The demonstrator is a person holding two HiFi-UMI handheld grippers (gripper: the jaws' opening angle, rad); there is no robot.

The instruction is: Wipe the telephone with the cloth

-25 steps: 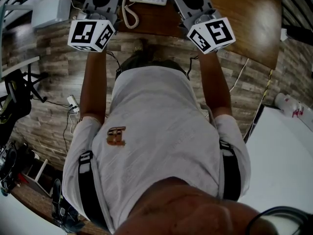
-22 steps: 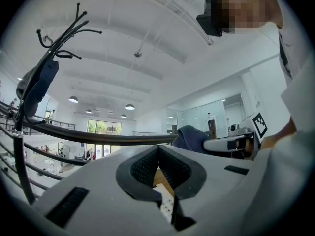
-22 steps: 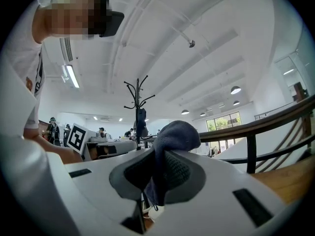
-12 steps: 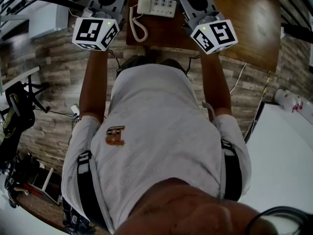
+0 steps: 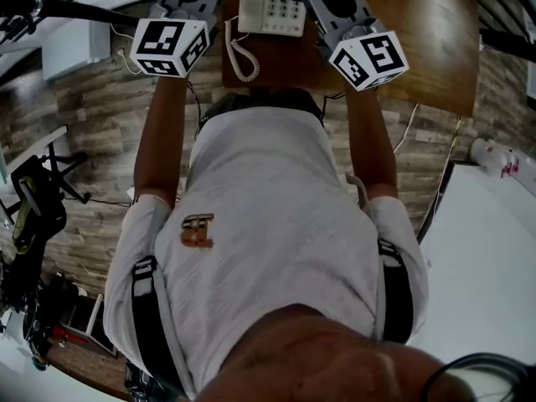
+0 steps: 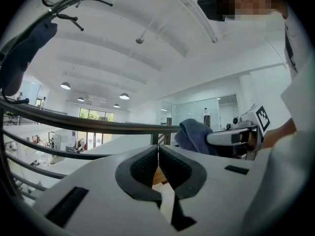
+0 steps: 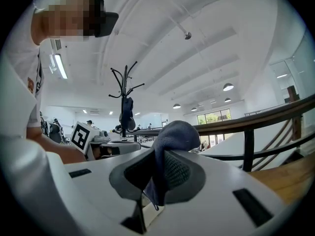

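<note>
The white telephone (image 5: 270,10) with its keypad and coiled cord (image 5: 239,54) sits on the brown wooden table (image 5: 419,32), at the top of the head view. A dark blue cloth (image 7: 173,135) is pinched in my right gripper (image 7: 156,177), bunched above the jaws and hanging between the pads. My left gripper (image 6: 158,155) is shut with nothing in it, the pads touching. Both grippers point level over the table's near edge, one on each side of the telephone. Their marker cubes (image 5: 171,46) (image 5: 368,59) show in the head view. The cloth (image 6: 195,135) also shows in the left gripper view.
A dark railing (image 7: 256,124) runs behind the table. A coat stand (image 7: 127,107) with a hanging bag rises behind the left gripper. A white table (image 5: 494,258) with a bottle (image 5: 492,174) stands at the right. Cables lie on the plank floor (image 5: 92,115).
Both grippers have moved forward over the table edge towards the telephone, which now shows more fully in the head view. The cloth stays in the right gripper.
</note>
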